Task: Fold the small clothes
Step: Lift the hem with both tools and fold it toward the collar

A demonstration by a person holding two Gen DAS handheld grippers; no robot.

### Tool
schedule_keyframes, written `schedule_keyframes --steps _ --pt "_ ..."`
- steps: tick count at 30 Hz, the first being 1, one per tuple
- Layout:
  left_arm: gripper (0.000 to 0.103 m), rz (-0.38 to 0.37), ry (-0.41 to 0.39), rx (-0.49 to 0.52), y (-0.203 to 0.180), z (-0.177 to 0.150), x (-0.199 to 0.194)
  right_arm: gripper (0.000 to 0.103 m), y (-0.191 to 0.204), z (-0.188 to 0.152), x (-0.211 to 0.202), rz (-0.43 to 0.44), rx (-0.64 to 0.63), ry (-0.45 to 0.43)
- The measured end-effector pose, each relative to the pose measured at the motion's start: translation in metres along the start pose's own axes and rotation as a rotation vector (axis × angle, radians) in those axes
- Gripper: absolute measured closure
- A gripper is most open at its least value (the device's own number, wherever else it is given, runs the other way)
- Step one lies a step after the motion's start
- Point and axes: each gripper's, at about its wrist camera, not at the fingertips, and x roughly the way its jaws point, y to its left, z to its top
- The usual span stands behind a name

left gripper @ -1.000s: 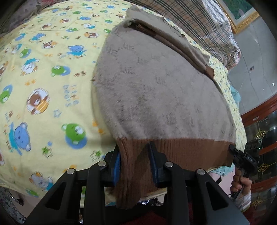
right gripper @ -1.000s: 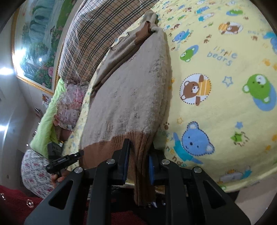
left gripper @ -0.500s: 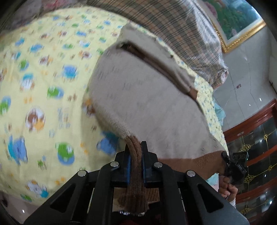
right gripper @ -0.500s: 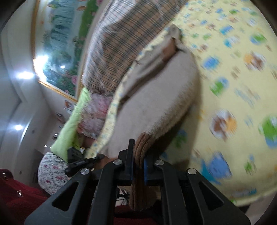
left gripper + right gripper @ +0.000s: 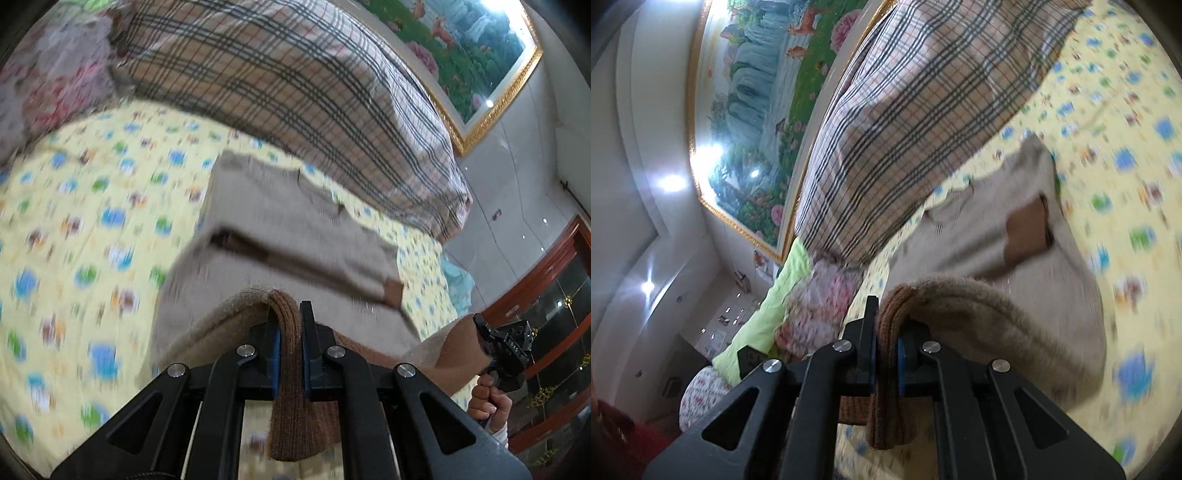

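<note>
Both the left gripper [image 5: 288, 332] and right gripper [image 5: 886, 332] are clamped on the brown ribbed hem [image 5: 291, 387] of the beige sweater [image 5: 295, 236], whose body and collar lie ahead toward the plaid pillow [image 5: 295, 81], so the hem must travel that way.

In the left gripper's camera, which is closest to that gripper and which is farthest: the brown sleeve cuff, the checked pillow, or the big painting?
1. Brown sleeve cuff: on the sweater, just ahead to the right of the left gripper.
2. Checked pillow: beyond the sweater, across the top.
3. Big painting: on the wall, upper right.
</note>
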Motion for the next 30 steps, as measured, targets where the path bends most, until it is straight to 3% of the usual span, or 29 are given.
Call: schedule_keyframes --steps 11,17,25,30 --pt "0.097 0.063 -0.057 0.029 -0.005 0.122 0.104 0.094 -0.020 0.116 0.088 -0.087 -0.054 -0.054" --pt "0.097 0.122 -0.026 0.018 0.012 0.159 0.169 0.094 -0.062 0.158 0.137 -0.169 -0.022 -0.046" --pt "0.096 0.197 0.035 -0.050 0.052 0.169 0.236 0.094 -0.127 0.164 0.175 -0.329 0.044 -0.017" --pt "0.096 0.239 0.042 -0.036 0.060 0.162 0.253 0.094 -0.153 0.156 0.182 -0.353 0.079 -0.011"
